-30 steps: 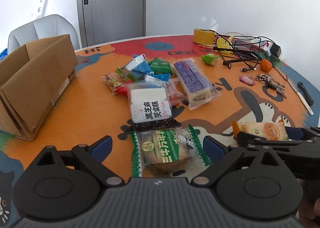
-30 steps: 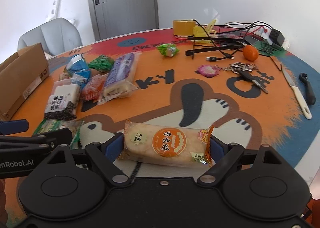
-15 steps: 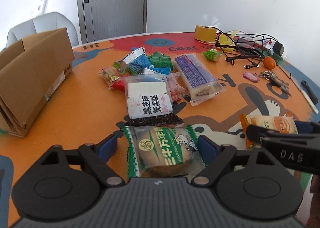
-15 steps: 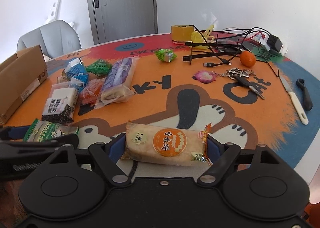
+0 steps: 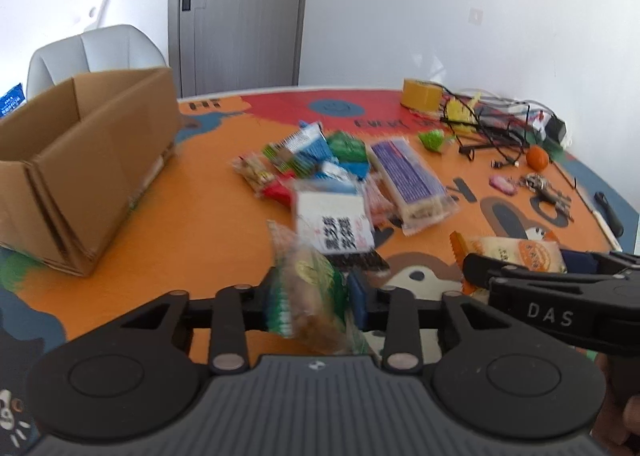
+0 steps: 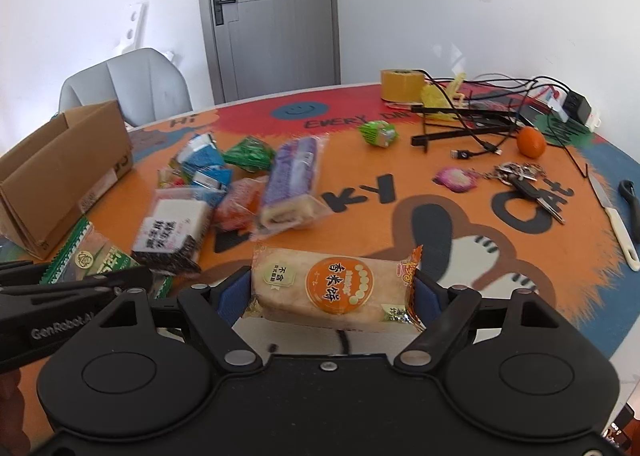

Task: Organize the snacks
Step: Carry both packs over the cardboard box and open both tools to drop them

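Cardboard box (image 5: 80, 160) is sited at 10 o'clock of the left gripper (image 5: 312, 296), nearer it than the right gripper (image 6: 332, 296). Left jaws are closing on the green-wrapped snack (image 5: 308, 288); right jaws are clenched across the orange-label rice cake (image 6: 336, 288), long axis crosswise.

A roll of yellow tape (image 6: 401, 85) is seen at the far edge of the desk (image 6: 440, 224), beside a tangle of black cables (image 6: 476, 124). An orange fruit (image 6: 531, 142) is set near them. A pink keychain (image 6: 456, 179) with keys (image 6: 532, 184) is laid nearer, and a white-handled knife (image 6: 614, 222) at the right. A grey chair (image 6: 132, 86) and a grey door (image 6: 272, 16) are seen behind.
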A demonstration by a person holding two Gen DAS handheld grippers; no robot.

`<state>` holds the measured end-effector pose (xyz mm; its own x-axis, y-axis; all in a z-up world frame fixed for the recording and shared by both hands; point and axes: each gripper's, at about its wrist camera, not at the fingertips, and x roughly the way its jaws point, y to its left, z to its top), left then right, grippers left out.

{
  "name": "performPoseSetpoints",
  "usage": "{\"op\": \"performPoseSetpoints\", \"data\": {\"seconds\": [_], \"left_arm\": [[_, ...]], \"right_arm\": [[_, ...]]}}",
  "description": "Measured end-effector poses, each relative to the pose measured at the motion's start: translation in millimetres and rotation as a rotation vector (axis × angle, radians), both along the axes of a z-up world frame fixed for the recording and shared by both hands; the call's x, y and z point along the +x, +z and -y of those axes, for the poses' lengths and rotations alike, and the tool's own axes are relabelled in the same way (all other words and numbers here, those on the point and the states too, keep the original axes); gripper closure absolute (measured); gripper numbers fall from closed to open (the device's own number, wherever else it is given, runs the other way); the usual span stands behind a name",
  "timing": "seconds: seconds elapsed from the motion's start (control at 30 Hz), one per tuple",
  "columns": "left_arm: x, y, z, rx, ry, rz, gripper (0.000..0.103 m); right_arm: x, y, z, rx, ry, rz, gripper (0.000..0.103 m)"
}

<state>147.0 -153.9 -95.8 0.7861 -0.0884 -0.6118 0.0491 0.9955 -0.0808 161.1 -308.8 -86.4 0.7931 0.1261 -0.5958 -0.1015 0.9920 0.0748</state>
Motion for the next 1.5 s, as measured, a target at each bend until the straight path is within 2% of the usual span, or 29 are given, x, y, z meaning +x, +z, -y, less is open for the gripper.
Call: {"op": "performPoseSetpoints", "data": {"seconds": [0.03,0.17,0.57,0.83,1.2,1.5], "left_arm": [[-0.8,2.5,-3.1,-0.005,0.001,0.006,0.078],[-2.6,10.1,-15.6,-0.022,0.018,0.018,0.085],[-12.7,32.2,-48.6,-0.024,0.068,0.069,0.085],[-18.0,56.5,-72.2,0.009,0.119,0.135,0.085],[-17.2,88.6,-113.5,-0.001,0.194,0.198,0.085],[-10.4,99.1,-142.7,-0.007,0.248,0.217,0.085]], "right_arm": [[0.1,1.4,-3.5,-0.002,0.009,0.004,0.023],[-0.4,7.9,-15.6,-0.002,0.033,0.025,0.023],[2.5,26.2,-48.1,0.011,0.088,0.066,0.023],[7.8,46.0,-75.9,0.028,0.132,0.108,0.023],[14.8,73.2,-122.0,0.046,0.215,0.165,0.023],[25.1,83.7,-154.2,0.047,0.271,0.182,0.023]]}}
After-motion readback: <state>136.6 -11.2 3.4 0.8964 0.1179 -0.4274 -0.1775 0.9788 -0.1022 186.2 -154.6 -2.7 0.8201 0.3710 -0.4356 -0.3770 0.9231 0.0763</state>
